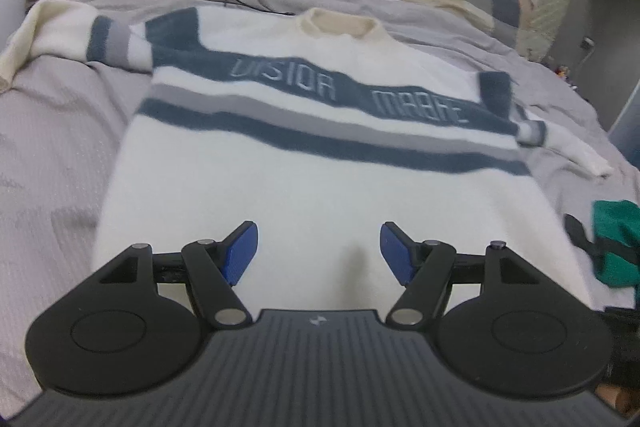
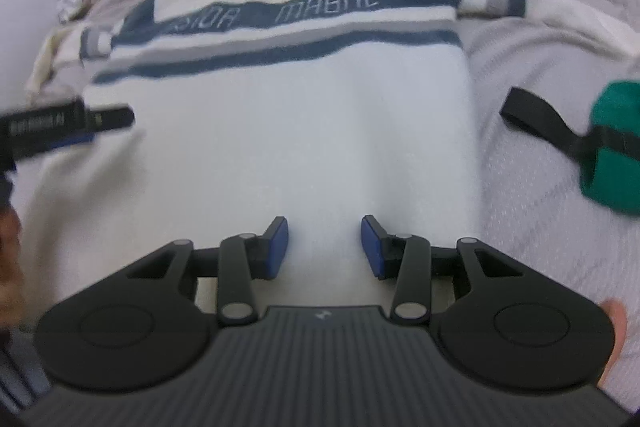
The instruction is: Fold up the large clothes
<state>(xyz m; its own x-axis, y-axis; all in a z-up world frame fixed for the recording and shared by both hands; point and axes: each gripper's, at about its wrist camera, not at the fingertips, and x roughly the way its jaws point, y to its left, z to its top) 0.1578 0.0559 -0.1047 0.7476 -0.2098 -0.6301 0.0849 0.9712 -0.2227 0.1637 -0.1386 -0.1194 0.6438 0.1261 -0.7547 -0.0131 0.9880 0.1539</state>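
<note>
- The sweater (image 1: pixel 320 155), white knit with dark blue and grey bands and woven lettering across the chest, lies face up and spread flat on the bed (image 1: pixel 52 155), collar at the far end and hem toward the cameras.
- It looks thick, fuzzy and soft: probably light for its bulk, limp when lifted, likely to sag and drag instead of holding a crease. The knit should grip well between pads and not slip.
- Both sleeves lie out to the sides; the one on the left of the left wrist view (image 1: pixel 60 31) angles away over the bed cover, the other (image 1: pixel 560 143) bends at the cuff.
- Sensible places to pinch, as I judge it: a shoulder seam together with the hem corner on the same side, or a cuff to bring a sleeve across the body first. A single-layer grab in the middle would only bunch it.
- The left tool (image 1: pixel 319 253) hovers over the lower body of the sweater, jaws wide apart, nothing between the pads.
- The right tool (image 2: pixel 324 247) hangs over the lower part too, jaws narrower yet clearly parted and empty.
- To the right on the bed lies a green bundle (image 2: pixel 612 143) with a black strap, clear of the sweater.
</note>
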